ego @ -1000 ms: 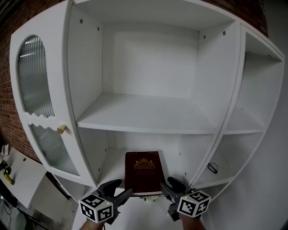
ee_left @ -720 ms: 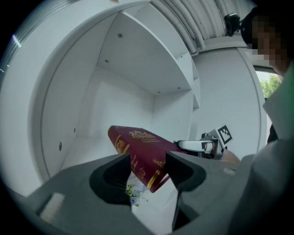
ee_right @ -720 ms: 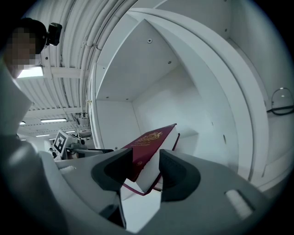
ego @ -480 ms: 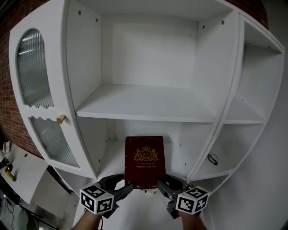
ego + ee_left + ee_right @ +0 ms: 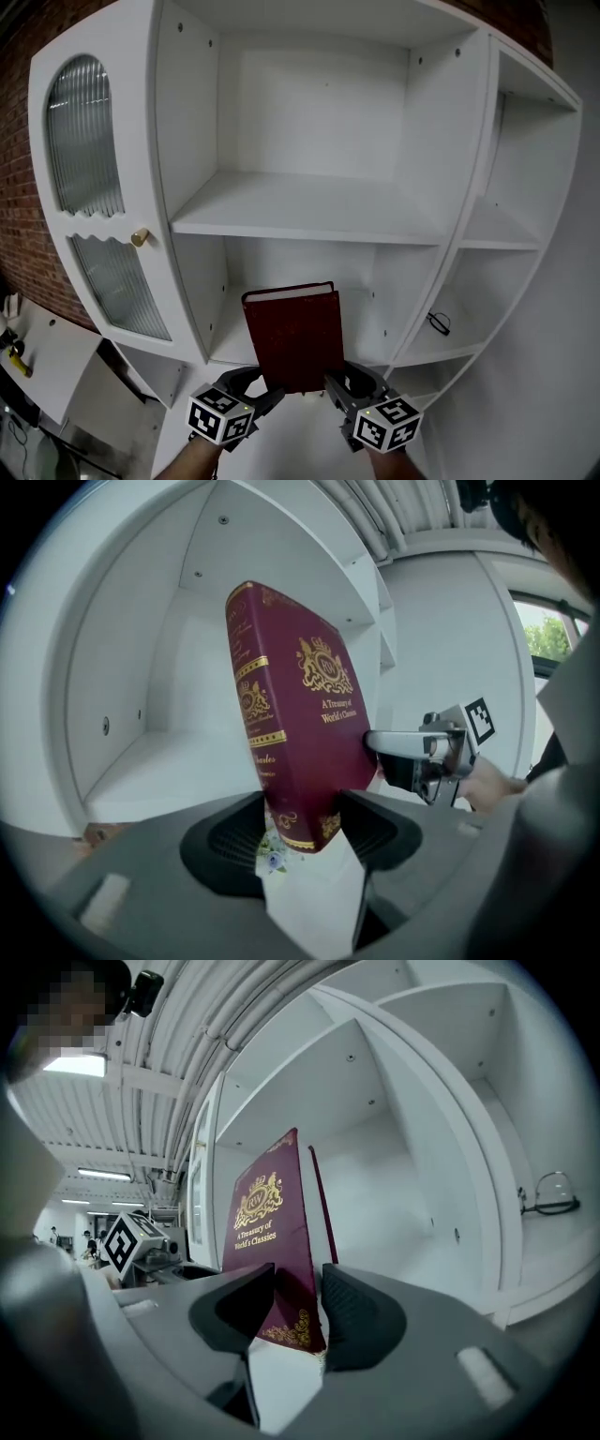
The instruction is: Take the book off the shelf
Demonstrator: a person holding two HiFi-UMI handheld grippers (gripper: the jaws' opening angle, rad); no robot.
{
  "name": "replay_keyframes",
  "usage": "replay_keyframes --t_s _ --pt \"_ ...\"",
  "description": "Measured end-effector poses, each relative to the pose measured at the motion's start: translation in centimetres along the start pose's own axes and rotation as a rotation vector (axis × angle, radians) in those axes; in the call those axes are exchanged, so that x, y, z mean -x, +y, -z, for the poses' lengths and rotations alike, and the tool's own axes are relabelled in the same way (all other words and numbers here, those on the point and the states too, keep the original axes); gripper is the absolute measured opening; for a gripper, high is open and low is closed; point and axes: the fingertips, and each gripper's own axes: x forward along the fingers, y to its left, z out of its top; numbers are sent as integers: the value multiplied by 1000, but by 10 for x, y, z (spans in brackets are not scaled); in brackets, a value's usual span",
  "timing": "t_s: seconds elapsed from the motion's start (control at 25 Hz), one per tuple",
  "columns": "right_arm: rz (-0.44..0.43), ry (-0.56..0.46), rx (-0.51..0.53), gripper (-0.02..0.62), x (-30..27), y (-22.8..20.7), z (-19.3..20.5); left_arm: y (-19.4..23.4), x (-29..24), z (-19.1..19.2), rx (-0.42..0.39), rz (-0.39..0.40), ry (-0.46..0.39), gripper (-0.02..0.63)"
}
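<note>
A dark red hardback book [image 5: 294, 337] with gold print stands nearly upright in the air in front of the lower shelf [image 5: 234, 342] of the white cabinet. My left gripper [image 5: 267, 396] is shut on its lower left corner and my right gripper [image 5: 330, 389] is shut on its lower right corner. In the left gripper view the book [image 5: 295, 710] rises from between the black pads [image 5: 236, 841], spine toward the camera. The right gripper view shows its front cover [image 5: 267, 1241] clamped at the bottom edge between the pads [image 5: 352, 1316]. The book's lower edge is hidden behind the fingers.
The cabinet has a bare middle shelf [image 5: 309, 220], a glass door [image 5: 89, 202] with a gold knob [image 5: 140, 237] swung open at left, and side shelves at right. A pair of glasses [image 5: 437, 322] lies on the lower right side shelf. A brick wall is at far left.
The book has come off the lower shelf, lifted and tipped from lying flat to nearly upright, held by both grippers. Both grippers moved slightly up and toward me.
</note>
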Motion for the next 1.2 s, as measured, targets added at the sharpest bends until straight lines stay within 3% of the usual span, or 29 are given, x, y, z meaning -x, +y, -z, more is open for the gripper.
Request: replay_keyframes --t_s 0.24,1.2 --pt "22 -5 0 156 6 12 10 2 5 7 -54 -52 12 250" --pt "3 -106 24 153 61 100 -26 -44 106 -31 -158 -62 -103 258"
